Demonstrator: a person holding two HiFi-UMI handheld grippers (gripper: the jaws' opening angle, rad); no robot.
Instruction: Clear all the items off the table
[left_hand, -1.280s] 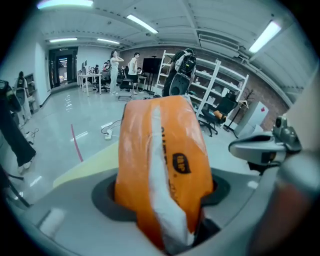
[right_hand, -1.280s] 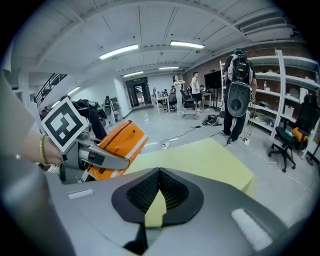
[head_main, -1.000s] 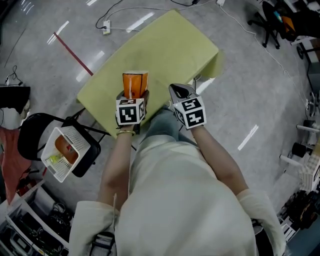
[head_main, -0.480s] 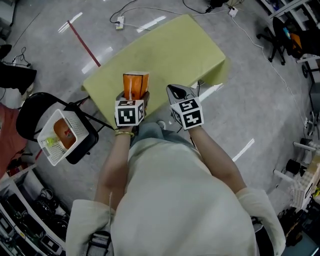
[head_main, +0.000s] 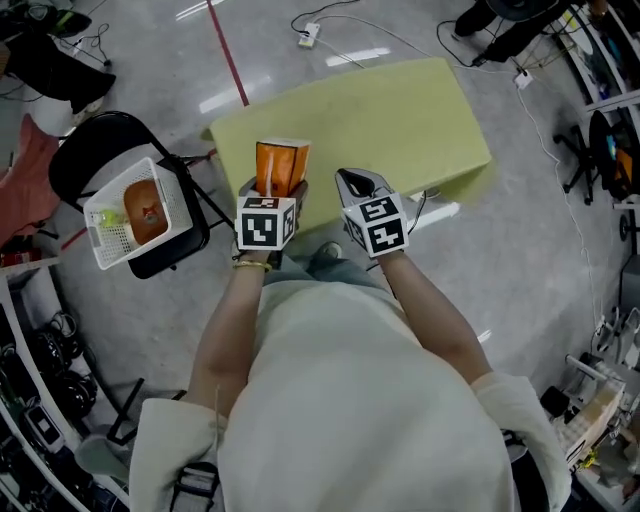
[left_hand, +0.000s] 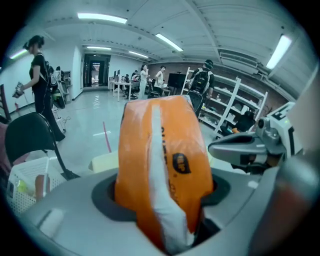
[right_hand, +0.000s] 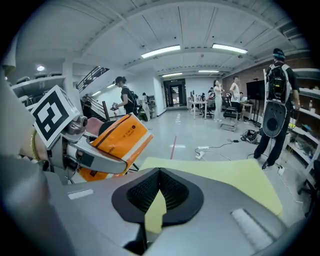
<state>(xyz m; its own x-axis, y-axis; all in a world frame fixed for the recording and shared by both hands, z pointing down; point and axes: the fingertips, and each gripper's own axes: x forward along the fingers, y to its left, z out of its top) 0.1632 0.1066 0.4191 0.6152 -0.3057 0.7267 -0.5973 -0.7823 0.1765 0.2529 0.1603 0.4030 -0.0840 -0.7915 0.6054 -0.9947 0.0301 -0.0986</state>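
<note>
My left claw (head_main: 273, 190) grips the orange packet (head_main: 281, 160), lifted at the near edge of the tabletop (head_main: 400, 110). My right claw (head_main: 358, 185) is closed, empty. Tabletop appears bare. Remaining, I judge: deposit packet in white basket (head_main: 108, 243).

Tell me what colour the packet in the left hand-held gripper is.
The plastic packet is orange with a white strip, clearest in the left gripper view.

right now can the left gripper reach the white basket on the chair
Probably yes: the left gripper, shut on the orange bag, has nothing visible between it and the open-topped white basket to its left.
</note>
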